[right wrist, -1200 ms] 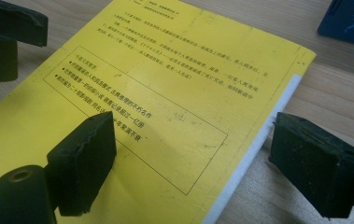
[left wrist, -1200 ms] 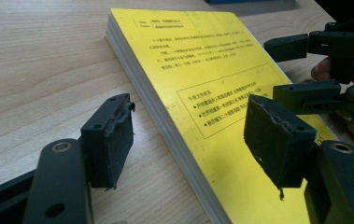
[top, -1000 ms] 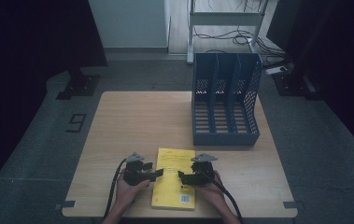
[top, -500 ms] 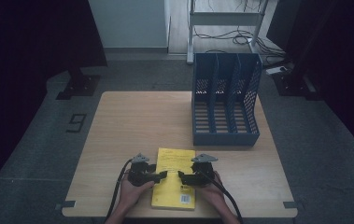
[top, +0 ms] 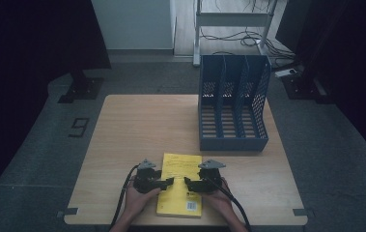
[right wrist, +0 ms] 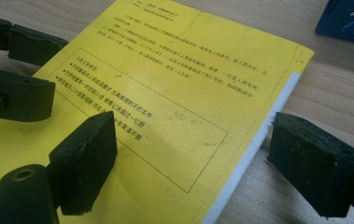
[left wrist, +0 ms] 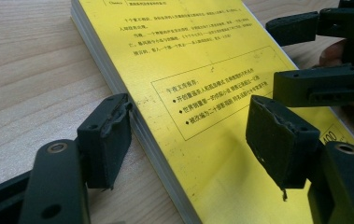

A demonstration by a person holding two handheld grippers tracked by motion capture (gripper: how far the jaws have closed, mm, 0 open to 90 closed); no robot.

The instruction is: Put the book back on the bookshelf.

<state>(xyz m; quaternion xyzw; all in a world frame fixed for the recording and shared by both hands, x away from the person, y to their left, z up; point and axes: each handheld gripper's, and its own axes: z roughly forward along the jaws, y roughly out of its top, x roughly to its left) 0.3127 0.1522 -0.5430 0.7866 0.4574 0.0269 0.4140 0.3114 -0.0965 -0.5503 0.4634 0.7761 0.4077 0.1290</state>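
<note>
Left hand-held gripper (top: 170, 182) edged inward; yellow book (top: 180, 183) between both grippers.

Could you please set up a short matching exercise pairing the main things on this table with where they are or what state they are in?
Things:
1. yellow book
2. blue file rack
3. left gripper
4. right gripper

States:
A. upright at the table's far right
B. lying flat at the near edge
C. open, over the book's left edge
D. open, over the book's right edge

Pairs: 1-B, 2-A, 3-C, 4-D
</note>
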